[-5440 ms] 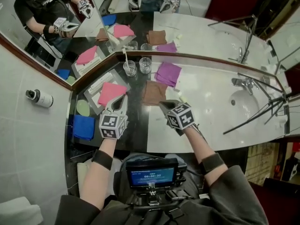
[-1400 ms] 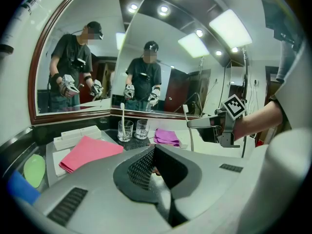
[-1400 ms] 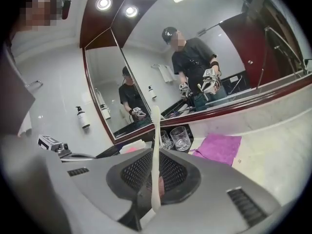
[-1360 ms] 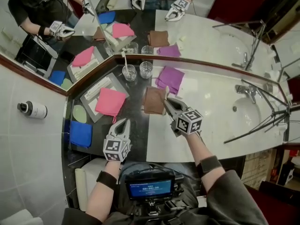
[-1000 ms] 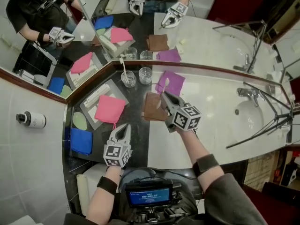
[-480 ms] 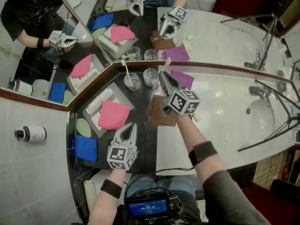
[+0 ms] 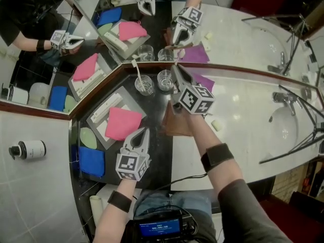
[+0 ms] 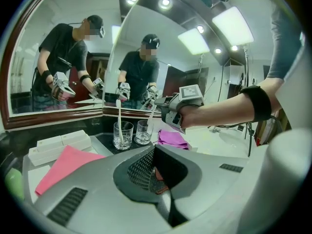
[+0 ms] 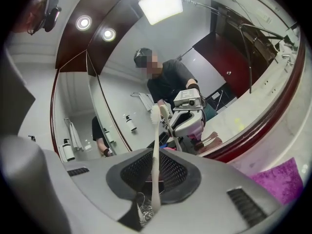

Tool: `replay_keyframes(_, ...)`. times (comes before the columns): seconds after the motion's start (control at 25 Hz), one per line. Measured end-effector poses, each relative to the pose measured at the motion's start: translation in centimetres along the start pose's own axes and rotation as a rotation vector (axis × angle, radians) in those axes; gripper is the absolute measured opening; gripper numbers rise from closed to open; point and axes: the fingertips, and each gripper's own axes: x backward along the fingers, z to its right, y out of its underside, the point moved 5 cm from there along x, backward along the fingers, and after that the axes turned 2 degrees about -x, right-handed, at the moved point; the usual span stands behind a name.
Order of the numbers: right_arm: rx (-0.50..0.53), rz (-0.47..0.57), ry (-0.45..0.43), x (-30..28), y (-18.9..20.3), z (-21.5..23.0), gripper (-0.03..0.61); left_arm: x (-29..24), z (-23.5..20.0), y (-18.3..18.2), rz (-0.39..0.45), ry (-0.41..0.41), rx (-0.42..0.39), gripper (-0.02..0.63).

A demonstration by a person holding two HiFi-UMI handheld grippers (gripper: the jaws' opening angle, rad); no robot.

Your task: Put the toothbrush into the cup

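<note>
head view: right tool (image 7: 176, 74) grips toothbrush (image 9: 155, 160) by cup (image 7: 164, 79), purple cloth (image 7: 205, 81); left tool (image 7: 143, 132) closed.

My feeds are bright and evenly lit by ceiling spots (image 8: 165, 3) and a light panel (image 9: 162, 5). The white counter (image 7: 243, 110) glares slightly, and shadows are soft. Both gripper views bulge hard toward black corners. The toothbrush (image 9: 155, 155) reads sharp; whatever sits nearest each lens looks soft.
</note>
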Motion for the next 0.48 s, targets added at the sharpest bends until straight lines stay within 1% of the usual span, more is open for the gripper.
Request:
replay_keyframes(0.16,0.018,-0.010,0.022,-0.8,0.5,0.3,0.063,0.0,-0.5,0.3,-0.007,0.005,0.011,0.001)
replay_keyframes(0.48,0.058,-0.082,0.052,-1.5,3.2,0.9,0.063,0.0,-1.6,1.1,-0.013,-0.001,0.020,0.001)
